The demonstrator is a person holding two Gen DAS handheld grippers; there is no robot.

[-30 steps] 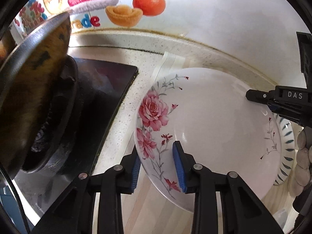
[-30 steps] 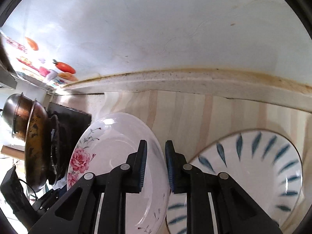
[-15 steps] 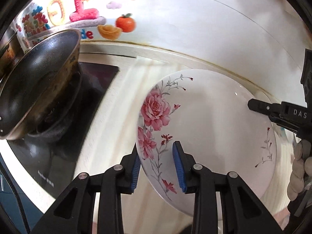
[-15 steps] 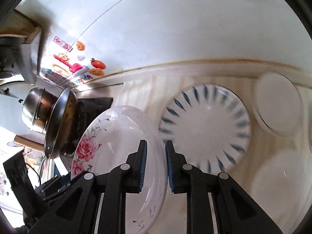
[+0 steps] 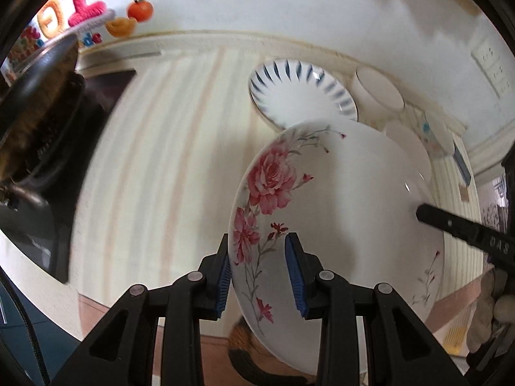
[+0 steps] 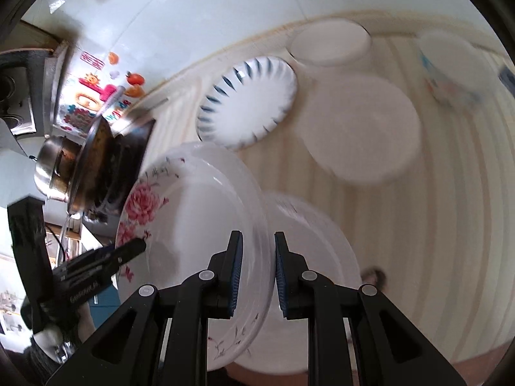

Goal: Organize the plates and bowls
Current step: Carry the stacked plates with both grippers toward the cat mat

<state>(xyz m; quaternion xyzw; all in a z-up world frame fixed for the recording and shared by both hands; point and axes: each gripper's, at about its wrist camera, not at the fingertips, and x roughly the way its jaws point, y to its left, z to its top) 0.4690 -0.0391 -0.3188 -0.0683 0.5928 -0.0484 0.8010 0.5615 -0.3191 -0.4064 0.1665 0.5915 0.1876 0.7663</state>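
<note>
A white plate with pink roses (image 5: 347, 199) hangs tilted above the striped counter, carried by both grippers. My left gripper (image 5: 259, 257) is shut on its rose-side rim. My right gripper (image 6: 256, 257) is shut on the opposite rim, and its black finger (image 5: 450, 225) shows in the left wrist view. The rose plate (image 6: 193, 218) fills the lower left of the right wrist view. A blue-striped plate (image 6: 248, 96) lies flat on the counter by the back wall. Beside it lie a plain white plate (image 6: 360, 128) and a white bowl (image 6: 331, 45).
A dark wok (image 5: 35, 103) sits on the black stove (image 5: 48, 225) at the left. Another white plate (image 6: 322, 234) lies below the carried one near the counter's front edge. A patterned bowl (image 6: 457, 64) stands at the far right. The back wall has stickers (image 5: 96, 9).
Both grippers have carried the rose plate up and rightward, away from the stove. The blue-striped plate, once partly under it, now lies uncovered, and more dishes have come into view.
</note>
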